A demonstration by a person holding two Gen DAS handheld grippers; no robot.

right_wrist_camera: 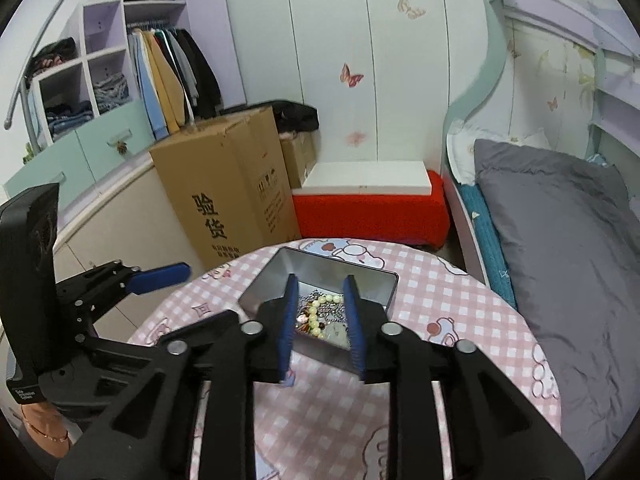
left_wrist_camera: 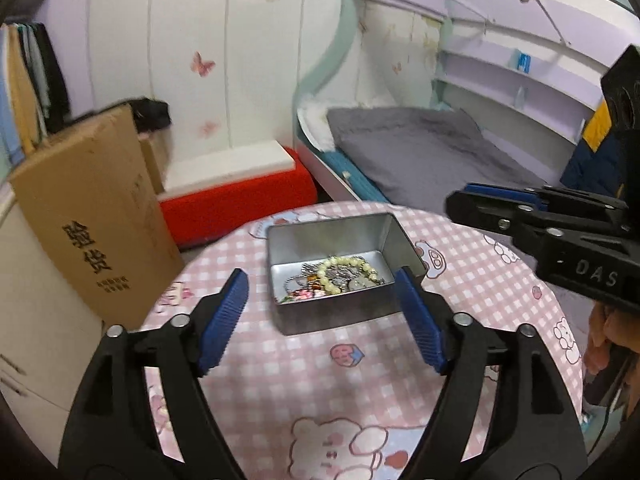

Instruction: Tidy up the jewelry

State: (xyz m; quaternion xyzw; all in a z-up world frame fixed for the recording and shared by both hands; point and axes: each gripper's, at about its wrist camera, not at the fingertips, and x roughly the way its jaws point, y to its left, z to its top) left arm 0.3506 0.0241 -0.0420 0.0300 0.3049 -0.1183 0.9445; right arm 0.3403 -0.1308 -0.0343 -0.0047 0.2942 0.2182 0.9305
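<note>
Two grippers hover over a round worktop (left_wrist_camera: pixel 400 360) covered in a pink checked cloth. One landmark serves for all positions: the open metal tin (left_wrist_camera: pixel 340 236) standing on the worktop.

1. Location of the jewelry. The jewelry (left_wrist_camera: pixel 332 280) lies inside the tin, heaped in the corner nearest the grippers. A pearl bracelet (left_wrist_camera: pixel 348 268) rests on top of silver chain and small coloured charms. Nothing lies on the cloth outside the tin.

2. Left gripper (left_wrist_camera: pixel 324 292). It is held just short of the tin's near wall. Its jaws are spread wide, broader than the tin, and hold nothing.

3. Right gripper (right_wrist_camera: pixel 322 312). It is held above the tin's near end, over the heap. Its jaws stand narrowly parted, released, with nothing between them.

4. Handling. The pieces are probably light, limp and easily tangled; lifting one strand is likely to drag its neighbours. The beads look smooth and may slip from ribbed pads. The bracelet is the best first hold: grip across its exposed bead loop, well clear of the chain beneath. The tin is thin, light and liable to slide, so bracing its wall is advisable.
</note>
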